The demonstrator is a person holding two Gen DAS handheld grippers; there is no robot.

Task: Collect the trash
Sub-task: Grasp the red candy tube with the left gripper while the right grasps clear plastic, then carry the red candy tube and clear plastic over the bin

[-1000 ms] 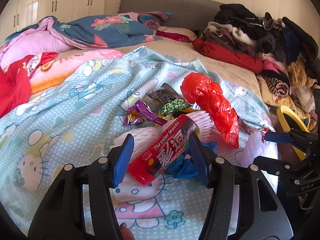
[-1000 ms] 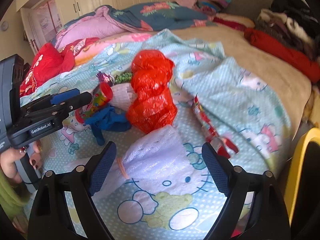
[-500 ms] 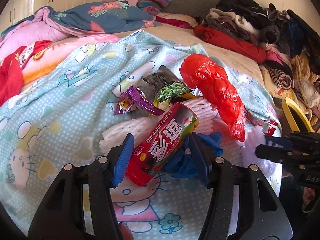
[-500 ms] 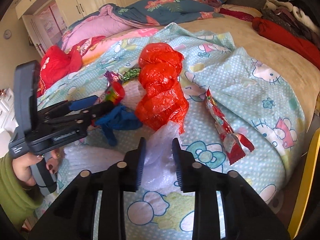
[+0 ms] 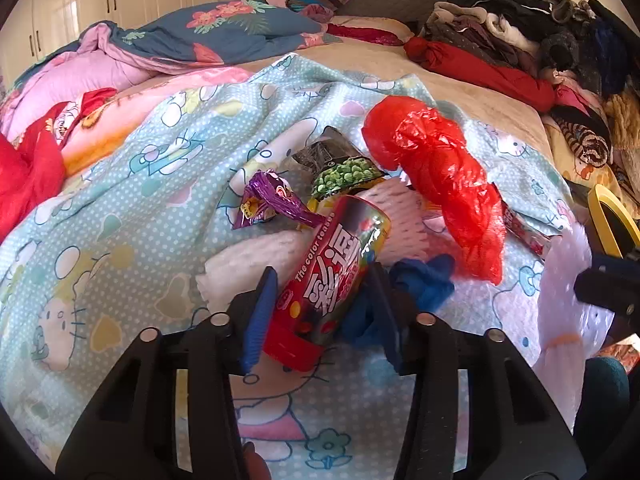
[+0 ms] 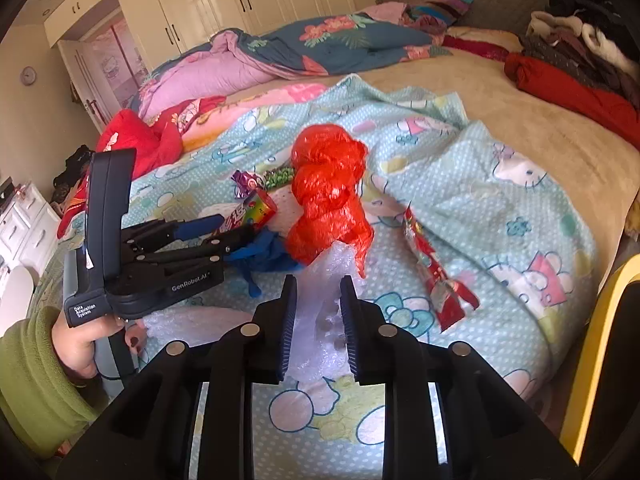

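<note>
While both tongs work over the cartoon blanket (image 5: pixel 120 208), the scene reads so:
Left gripper (image 5: pixel 320 304): its jaws have just been closing, and now they pinch the red candy tube (image 5: pixel 332 276) lying tilted on the white foam net (image 5: pixel 248 256).
Right gripper (image 6: pixel 318 316): narrow, its jaws have just been closing and now clamp the clear bubble wrap (image 6: pixel 320 304).
Trash on the blanket: red plastic bag (image 5: pixel 440 176), purple wrapper (image 5: pixel 272 200), green pea packet (image 5: pixel 344 176), blue glove (image 5: pixel 424 280) beside the tube, red snack wrapper (image 6: pixel 436 276).
Bin: yellow rim (image 6: pixel 596 344) at the right.
</note>
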